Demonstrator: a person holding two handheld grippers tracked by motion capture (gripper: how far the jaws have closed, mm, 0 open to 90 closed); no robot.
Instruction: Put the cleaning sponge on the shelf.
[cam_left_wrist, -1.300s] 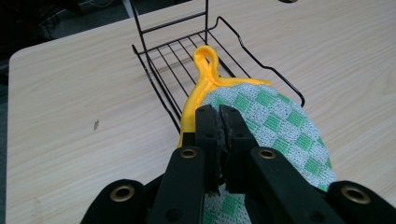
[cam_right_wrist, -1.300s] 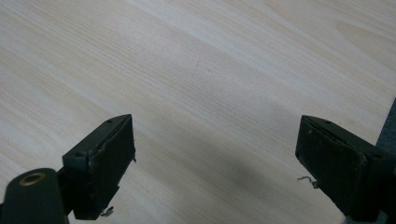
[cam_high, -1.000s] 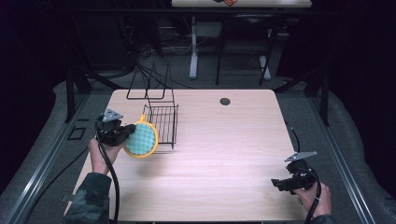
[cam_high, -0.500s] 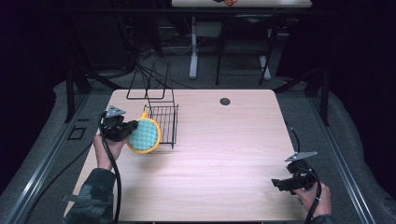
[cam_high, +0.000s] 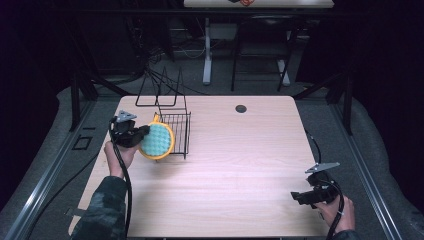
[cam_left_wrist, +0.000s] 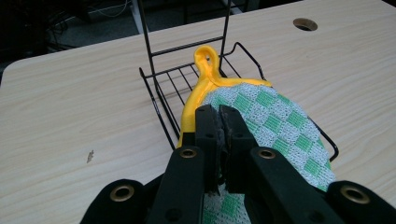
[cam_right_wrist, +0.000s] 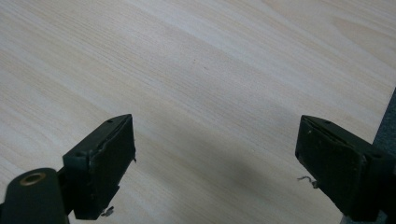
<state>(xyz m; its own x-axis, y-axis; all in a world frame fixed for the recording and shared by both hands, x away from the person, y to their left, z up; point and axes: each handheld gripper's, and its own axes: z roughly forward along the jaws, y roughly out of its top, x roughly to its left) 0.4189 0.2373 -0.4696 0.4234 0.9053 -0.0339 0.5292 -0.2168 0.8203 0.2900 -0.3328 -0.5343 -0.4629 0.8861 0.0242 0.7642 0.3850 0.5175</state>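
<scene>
Two jaws of my L gripper (cam_left_wrist: 219, 122) pinch soft, floppy pot holder (cam_left_wrist: 273, 121) by its stiffer yellow rim at rack (cam_high: 176, 131) 9 o'clock; R gripper (cam_right_wrist: 215, 172) idles wide, empty.

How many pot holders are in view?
1. The pot holder is clamped in the left gripper, against the wire rack on the table's left side.

The left gripper (cam_high: 131, 134) is black, with a grey three-cornered plate on top and a black cable trailing along the arm. Its jaws are black bars with brass-coloured rivets. The left sleeve (cam_high: 102, 212) has a dark camouflage pattern. The right gripper (cam_high: 314, 194) is black too, with worn flat pads (cam_right_wrist: 114, 161).
</scene>
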